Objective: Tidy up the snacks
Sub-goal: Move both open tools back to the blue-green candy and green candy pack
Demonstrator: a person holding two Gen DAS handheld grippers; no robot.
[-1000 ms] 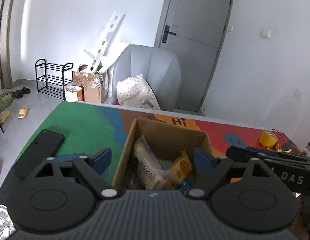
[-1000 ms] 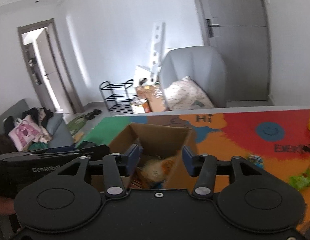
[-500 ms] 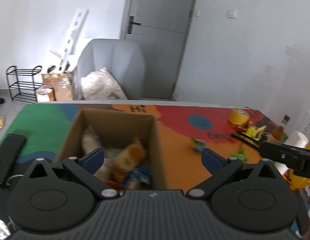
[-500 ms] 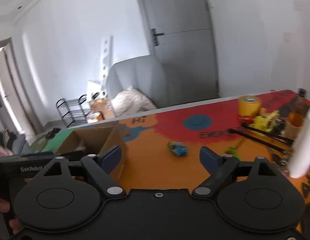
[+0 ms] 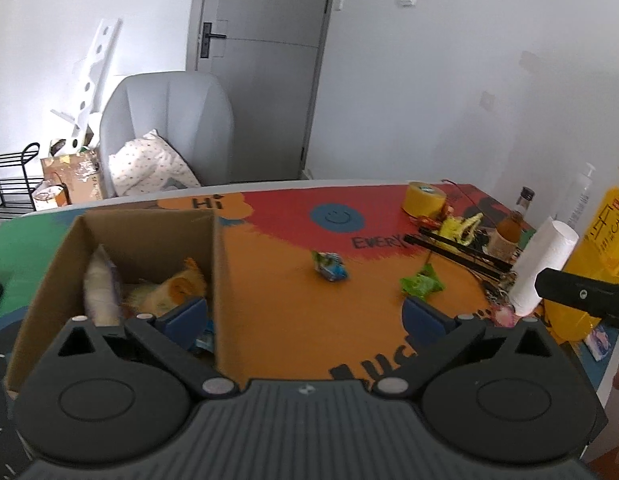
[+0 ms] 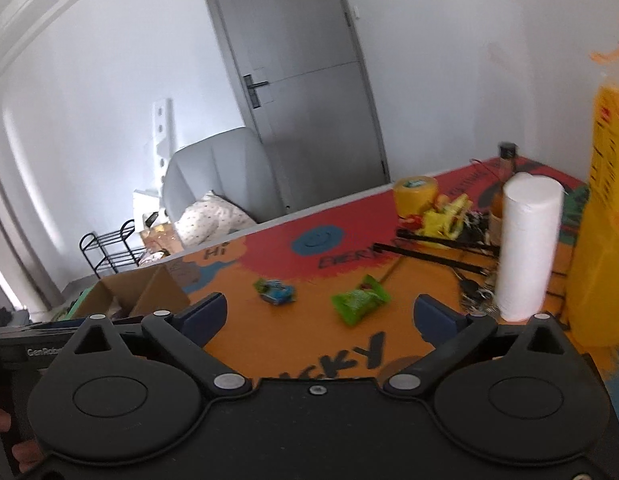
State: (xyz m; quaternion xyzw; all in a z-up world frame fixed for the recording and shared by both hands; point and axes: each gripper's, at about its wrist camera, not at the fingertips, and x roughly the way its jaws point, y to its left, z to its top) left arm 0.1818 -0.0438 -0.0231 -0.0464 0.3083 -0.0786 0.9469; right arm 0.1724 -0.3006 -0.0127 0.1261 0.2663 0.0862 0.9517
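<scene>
Hand-held gripper (image 5: 305, 314) beside snack-filled box (image 5: 149, 236)

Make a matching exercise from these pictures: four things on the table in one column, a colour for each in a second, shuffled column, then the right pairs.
Things:
1. tape roll
2. paper roll
3. cardboard box
4. snack packet nearest the paper roll

Colours:
A. green
B. brown
C. yellow
D. white

Pairs: 1-C, 2-D, 3-B, 4-A
</scene>
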